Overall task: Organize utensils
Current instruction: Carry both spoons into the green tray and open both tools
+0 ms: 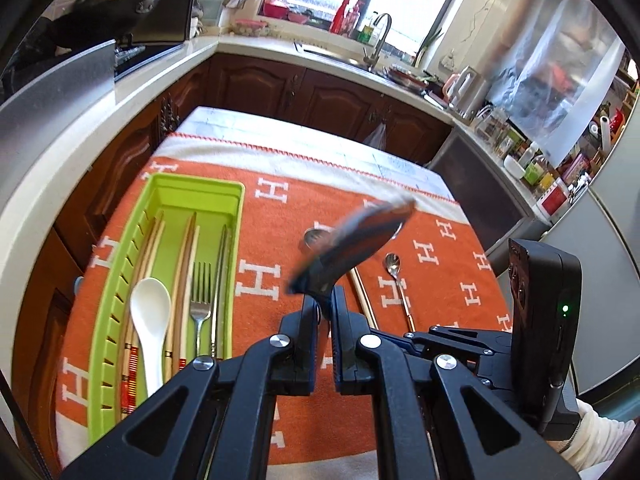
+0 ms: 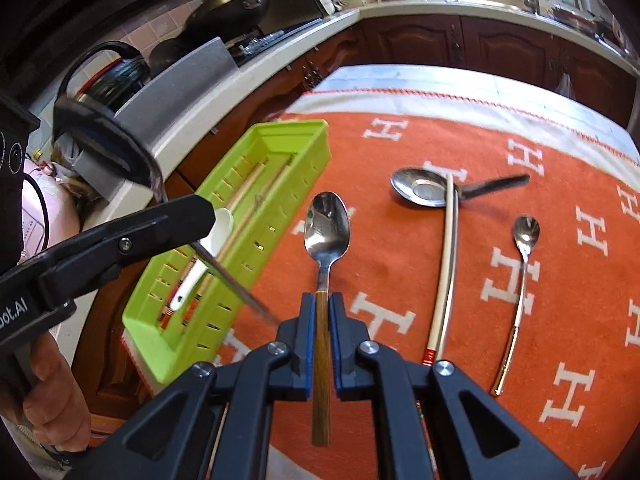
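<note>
One: Your right gripper is nearest, pitched down at the table, fingers pinched narrow on the wooden-handled spoon. Its handle end runs back between the fingers, with the bowl out ahead above the orange cloth.

Two: And the left?

One: Your left gripper is clamped tight on a dark ladle. From its own camera the bowl is a blur and I can't make out its shape. The right wrist view shows the thin handle slanting down and your hand partly cut off by the frame's left edge.

Two: What's on the table?

One: On the left sits the green tray. It holds a white spoon, a fork and wooden sticks, whose near ends are hidden by the gripper. Farther right on the cloth lie pale chopsticks, their far tips resting over a steel serving spoon. A small spoon lies apart to the right.
</note>
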`<state>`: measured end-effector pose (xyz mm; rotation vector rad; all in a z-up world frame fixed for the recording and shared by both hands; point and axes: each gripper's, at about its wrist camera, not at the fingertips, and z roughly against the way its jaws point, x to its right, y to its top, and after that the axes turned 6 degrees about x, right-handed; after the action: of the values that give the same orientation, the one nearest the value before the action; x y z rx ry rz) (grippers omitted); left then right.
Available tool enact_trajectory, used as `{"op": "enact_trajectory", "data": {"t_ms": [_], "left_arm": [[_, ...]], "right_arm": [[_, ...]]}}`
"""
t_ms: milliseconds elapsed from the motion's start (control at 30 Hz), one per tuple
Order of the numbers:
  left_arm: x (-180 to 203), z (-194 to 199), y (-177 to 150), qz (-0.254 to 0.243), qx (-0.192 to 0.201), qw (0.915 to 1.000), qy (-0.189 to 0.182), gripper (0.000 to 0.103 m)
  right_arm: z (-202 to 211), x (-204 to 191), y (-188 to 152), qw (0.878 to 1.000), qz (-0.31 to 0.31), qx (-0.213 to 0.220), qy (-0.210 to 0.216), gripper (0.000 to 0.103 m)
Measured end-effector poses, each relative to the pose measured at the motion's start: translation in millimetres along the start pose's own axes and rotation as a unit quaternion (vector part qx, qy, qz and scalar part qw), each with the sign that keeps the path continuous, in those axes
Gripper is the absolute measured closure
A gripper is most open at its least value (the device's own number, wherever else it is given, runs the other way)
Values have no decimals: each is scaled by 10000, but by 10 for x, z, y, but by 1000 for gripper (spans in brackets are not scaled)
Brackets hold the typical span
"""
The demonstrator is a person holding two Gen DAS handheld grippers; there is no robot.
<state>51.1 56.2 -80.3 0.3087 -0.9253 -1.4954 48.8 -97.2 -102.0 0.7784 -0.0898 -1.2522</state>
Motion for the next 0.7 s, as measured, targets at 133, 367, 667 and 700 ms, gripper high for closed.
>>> {"op": "enact_trajectory", "data": {"t_ms": [133, 367, 667, 700], "left_arm": [[26, 210, 54, -28, 238, 9997, 53, 100], [49, 623, 219, -60, 612, 9976, 303, 102], [-127, 1063, 437, 42, 776, 9926, 936, 102], [-176, 1089, 458, 98, 766, 9919, 1014, 102]], "right_arm": [[102, -123, 61, 9998, 122, 140, 43, 97], [266, -364, 182, 9987, 317, 352, 166, 97], [270, -604, 427, 9969, 79, 372, 695, 97], [243, -632, 447, 9965, 51, 335, 767, 97]]}}
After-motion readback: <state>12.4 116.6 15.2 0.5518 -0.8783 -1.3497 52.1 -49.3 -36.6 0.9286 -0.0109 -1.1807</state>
